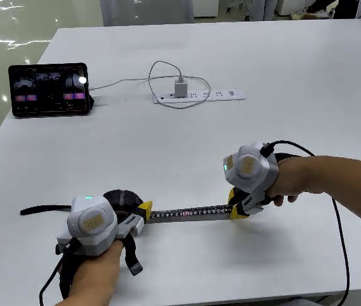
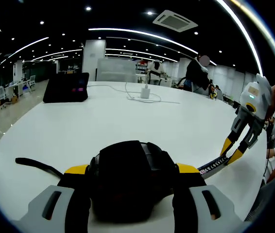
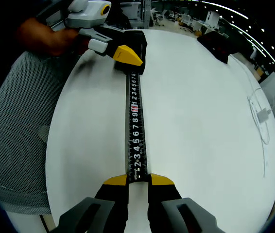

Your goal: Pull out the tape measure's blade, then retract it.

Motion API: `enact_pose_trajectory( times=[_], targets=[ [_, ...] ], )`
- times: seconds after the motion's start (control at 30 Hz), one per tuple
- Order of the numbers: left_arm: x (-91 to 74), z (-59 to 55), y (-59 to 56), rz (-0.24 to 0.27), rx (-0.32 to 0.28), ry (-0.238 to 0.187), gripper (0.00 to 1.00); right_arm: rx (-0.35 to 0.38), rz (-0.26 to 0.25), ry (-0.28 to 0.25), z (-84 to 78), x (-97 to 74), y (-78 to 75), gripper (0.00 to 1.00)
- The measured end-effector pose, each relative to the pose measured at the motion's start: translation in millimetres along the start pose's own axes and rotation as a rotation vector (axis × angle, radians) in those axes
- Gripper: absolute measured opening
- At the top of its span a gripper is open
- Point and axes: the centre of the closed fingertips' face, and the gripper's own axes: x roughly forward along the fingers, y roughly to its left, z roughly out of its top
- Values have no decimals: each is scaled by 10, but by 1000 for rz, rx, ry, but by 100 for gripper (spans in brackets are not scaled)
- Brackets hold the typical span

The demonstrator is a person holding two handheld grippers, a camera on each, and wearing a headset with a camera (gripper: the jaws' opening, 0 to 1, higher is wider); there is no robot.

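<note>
My left gripper [image 1: 143,213] is shut on the black tape measure case [image 2: 128,177], which sits on the white table near its front left; the case [image 1: 122,201] also shows in the head view with a black wrist strap [image 1: 43,209] trailing left. The blade [image 1: 190,212], dark with white numbers, runs right from the case to my right gripper [image 1: 238,210], which is shut on the blade's end. In the right gripper view the blade [image 3: 135,131] stretches straight from my yellow-tipped jaws to the case [image 3: 133,46], with numbers up to about 16 showing.
A dark tablet [image 1: 50,89] stands at the back left of the table [image 1: 295,95]. A white power strip [image 1: 199,95] with a plugged charger and looped cable lies at the back centre. A grey mesh chair [image 3: 18,131] sits beside the table edge.
</note>
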Motion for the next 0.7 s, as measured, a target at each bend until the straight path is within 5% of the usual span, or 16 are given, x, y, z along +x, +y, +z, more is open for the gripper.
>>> enact_pose_trajectory(
  times=[0.7],
  targets=[
    [-1,8,9,-1,1,3,65,18,-3,-8,81,14,8,11]
  ],
)
